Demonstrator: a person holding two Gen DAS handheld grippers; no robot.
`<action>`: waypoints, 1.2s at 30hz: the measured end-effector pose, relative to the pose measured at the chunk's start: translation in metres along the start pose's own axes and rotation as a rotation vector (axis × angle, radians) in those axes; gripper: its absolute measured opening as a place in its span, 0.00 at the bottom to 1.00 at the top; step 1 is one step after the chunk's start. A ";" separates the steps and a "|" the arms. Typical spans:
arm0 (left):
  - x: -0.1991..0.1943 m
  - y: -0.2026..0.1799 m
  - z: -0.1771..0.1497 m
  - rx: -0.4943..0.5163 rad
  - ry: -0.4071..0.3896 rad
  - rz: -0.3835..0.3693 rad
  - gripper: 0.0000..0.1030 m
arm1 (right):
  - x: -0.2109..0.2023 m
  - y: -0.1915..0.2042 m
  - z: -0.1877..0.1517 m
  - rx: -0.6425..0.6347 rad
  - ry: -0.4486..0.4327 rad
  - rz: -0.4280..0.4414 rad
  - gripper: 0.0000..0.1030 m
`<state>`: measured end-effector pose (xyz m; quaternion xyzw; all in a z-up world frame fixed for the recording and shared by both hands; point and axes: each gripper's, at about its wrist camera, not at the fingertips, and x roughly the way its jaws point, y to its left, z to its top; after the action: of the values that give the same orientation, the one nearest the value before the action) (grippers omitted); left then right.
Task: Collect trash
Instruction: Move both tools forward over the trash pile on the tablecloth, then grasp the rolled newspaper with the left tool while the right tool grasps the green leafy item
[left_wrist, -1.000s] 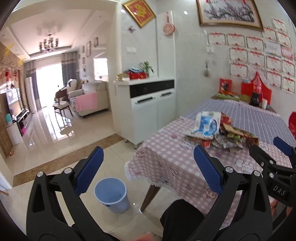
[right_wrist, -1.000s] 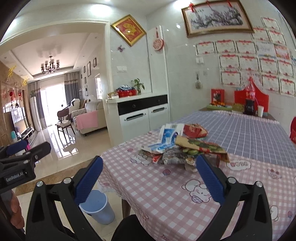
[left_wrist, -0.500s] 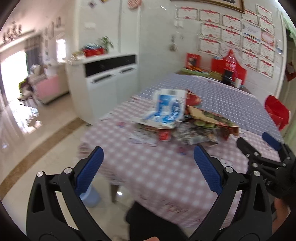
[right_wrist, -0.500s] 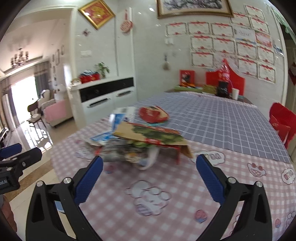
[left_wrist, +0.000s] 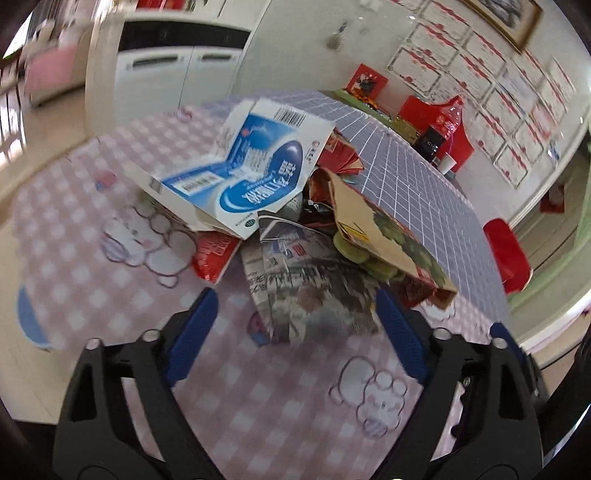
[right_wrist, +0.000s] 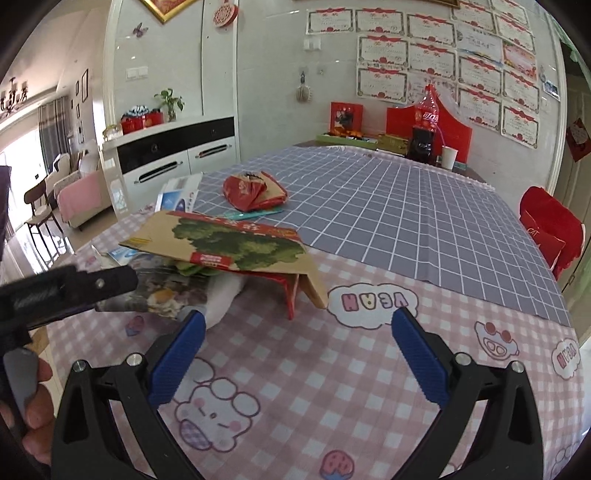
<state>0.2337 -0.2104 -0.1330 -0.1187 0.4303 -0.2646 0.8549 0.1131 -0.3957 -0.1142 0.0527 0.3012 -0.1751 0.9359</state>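
- The left claw (left_wrist: 293, 328) points down at a heap of trash on the counter (left_wrist: 92, 280), its blue pads spread to either side of a crumpled newspaper (left_wrist: 306, 291) at the near edge of the heap. The jaws have just been closing, yet neither pad can be seen pressing on the paper, so nothing is pinched.
- The right claw (right_wrist: 295, 347) hangs spread and empty above the pink checked cloth, just short of a flattened brown carton printed with greenery (right_wrist: 229, 247).
- The trash sits together near one end of the counter: a blue-and-white box (left_wrist: 255, 170) on top, a red wrapper (left_wrist: 212, 254) partly under it, the newspaper in front, the brown carton to one side, a crumpled red packet (right_wrist: 253, 190) behind.
- The step in hand appears to be the reach for a first piece; all the trash lies uncollected.
- A blurred blue shape at the left wrist view's edge may be a bin; it is too smeared to say.
- Next, by this reading, the left claw must close on the newspaper's near edge and lift without dragging the box and carton that overlap it.
- Thin, slack paper may slip or tear; a deep bite on a fold would serve better.
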 end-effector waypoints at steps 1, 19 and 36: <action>0.005 0.002 0.001 -0.011 0.015 -0.004 0.72 | 0.003 0.001 0.002 -0.009 0.004 -0.003 0.96; -0.012 -0.007 0.017 0.019 -0.035 -0.104 0.17 | 0.054 0.046 0.031 -0.389 -0.004 -0.205 0.54; -0.001 -0.059 0.003 0.159 -0.019 -0.194 0.09 | 0.035 -0.006 0.034 -0.133 -0.014 -0.107 0.04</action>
<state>0.2147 -0.2586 -0.1055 -0.0939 0.3863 -0.3781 0.8361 0.1559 -0.4187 -0.1065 -0.0268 0.3080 -0.2048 0.9287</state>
